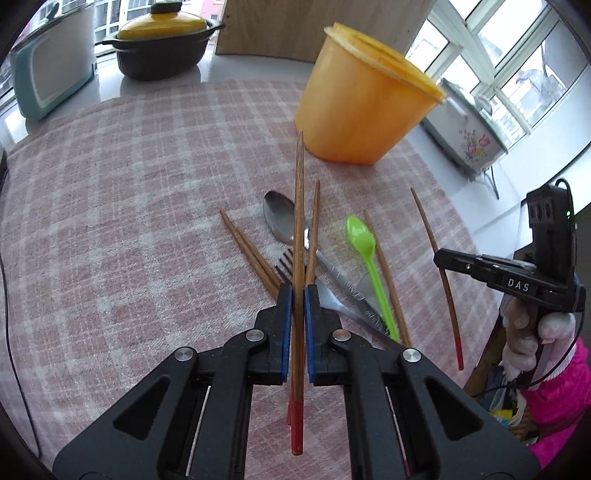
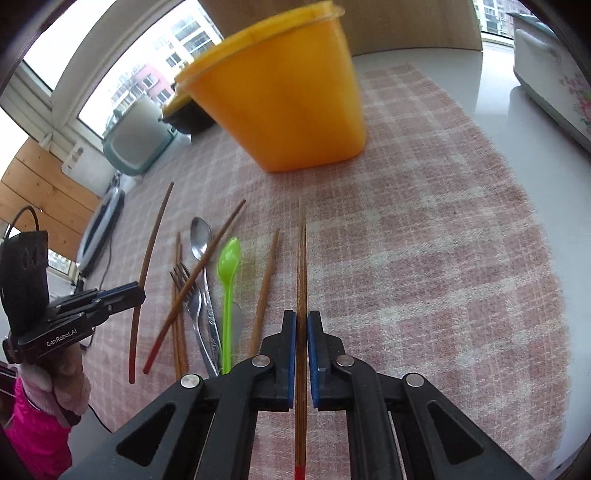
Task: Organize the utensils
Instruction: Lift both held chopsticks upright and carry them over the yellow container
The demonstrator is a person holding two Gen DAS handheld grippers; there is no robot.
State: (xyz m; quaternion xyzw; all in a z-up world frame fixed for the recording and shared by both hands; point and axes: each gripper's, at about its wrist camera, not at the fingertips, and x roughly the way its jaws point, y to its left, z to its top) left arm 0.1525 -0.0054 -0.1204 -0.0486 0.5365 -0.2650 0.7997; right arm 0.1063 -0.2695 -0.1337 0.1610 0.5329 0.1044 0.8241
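Note:
My left gripper (image 1: 297,291) is shut on a brown chopstick (image 1: 298,221) with a red end, held above the cloth and pointing toward the orange tub (image 1: 362,107). My right gripper (image 2: 302,319) is shut on another red-ended chopstick (image 2: 301,258), also raised. In the left wrist view the right gripper (image 1: 441,260) shows at the right with its chopstick (image 1: 448,291). In the right wrist view the left gripper (image 2: 138,291) shows at the left with its chopstick (image 2: 147,266). On the cloth lie several chopsticks (image 2: 264,288), a metal spoon (image 2: 201,240), a fork (image 2: 186,284) and a green plastic spoon (image 2: 228,266).
A pink checked cloth (image 1: 129,221) covers the white counter. Behind it stand a black pot with a yellow lid (image 1: 162,40), a teal and white appliance (image 1: 51,70) and a wooden board (image 1: 295,26). A floral white container (image 1: 469,136) stands to the right.

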